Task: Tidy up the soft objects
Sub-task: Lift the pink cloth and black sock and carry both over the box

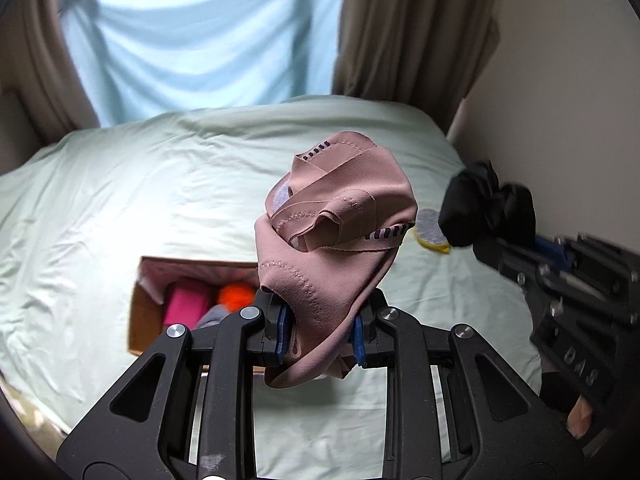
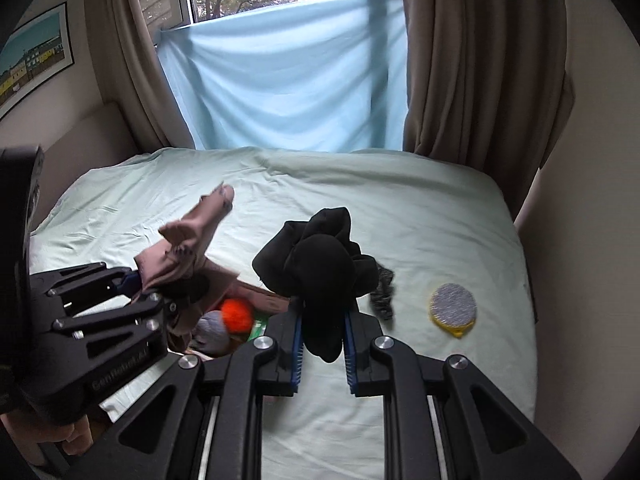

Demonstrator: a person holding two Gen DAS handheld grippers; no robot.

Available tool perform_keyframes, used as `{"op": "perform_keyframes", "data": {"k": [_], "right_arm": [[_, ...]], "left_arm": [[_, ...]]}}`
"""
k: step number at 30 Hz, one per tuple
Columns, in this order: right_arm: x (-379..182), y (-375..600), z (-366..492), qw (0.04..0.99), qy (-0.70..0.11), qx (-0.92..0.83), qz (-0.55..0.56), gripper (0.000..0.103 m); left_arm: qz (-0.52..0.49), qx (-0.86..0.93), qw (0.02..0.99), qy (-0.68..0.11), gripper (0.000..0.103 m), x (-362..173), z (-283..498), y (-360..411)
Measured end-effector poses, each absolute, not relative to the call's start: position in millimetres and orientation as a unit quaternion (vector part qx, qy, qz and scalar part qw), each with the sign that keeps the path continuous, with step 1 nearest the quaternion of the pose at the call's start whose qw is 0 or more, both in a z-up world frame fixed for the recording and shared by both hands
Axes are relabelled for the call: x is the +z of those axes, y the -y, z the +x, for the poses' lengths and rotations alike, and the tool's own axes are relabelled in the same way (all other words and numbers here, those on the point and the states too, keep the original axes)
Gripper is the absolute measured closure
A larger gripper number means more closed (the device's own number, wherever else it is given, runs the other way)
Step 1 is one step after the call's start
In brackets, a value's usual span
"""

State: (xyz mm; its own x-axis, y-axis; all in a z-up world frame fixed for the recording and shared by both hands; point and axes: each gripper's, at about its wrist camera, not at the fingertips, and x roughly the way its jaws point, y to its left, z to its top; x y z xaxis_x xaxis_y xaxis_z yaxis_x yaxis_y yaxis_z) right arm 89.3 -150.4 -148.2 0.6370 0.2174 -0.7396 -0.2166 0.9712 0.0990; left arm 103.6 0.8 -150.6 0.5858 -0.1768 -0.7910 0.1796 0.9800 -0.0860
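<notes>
My left gripper (image 1: 320, 336) is shut on a dusty-pink fabric piece (image 1: 336, 216) and holds it above the bed, just right of an open cardboard box (image 1: 138, 312). The box holds a pink item (image 1: 186, 304), an orange ball (image 1: 236, 294) and a grey item. My right gripper (image 2: 322, 344) is shut on a bundle of black cloth (image 2: 320, 260), held above the bed to the right of the box. In the right wrist view the left gripper (image 2: 132, 280) with the pink fabric (image 2: 192, 232) hovers over the box. A dark grey item (image 2: 382, 288) lies behind the black cloth.
A round grey and yellow sponge (image 2: 453, 309) lies on the pale green bedsheet (image 2: 420, 208) to the right; it also shows in the left wrist view (image 1: 430, 232). Brown curtains (image 2: 460, 60) and a light blue sheet (image 2: 280, 80) hang at the window beyond the bed. A wall runs along the right side.
</notes>
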Motion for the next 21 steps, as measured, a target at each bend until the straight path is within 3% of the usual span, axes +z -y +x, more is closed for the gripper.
{"op": "perform_keyframes", "data": {"k": [9,21], "right_arm": [[-179,66,107,0.886,-0.448,0.115,0.023,0.088],[-232,-15,137,0.857,-0.505,0.096,0.025,0.087]], "left_arm": [[-0.001,-0.082,0.882,-0.464,0.082,-172,125,-107],[-0.010,-0.050,0.841,-0.539,0.082,-269,169,-208]]}}
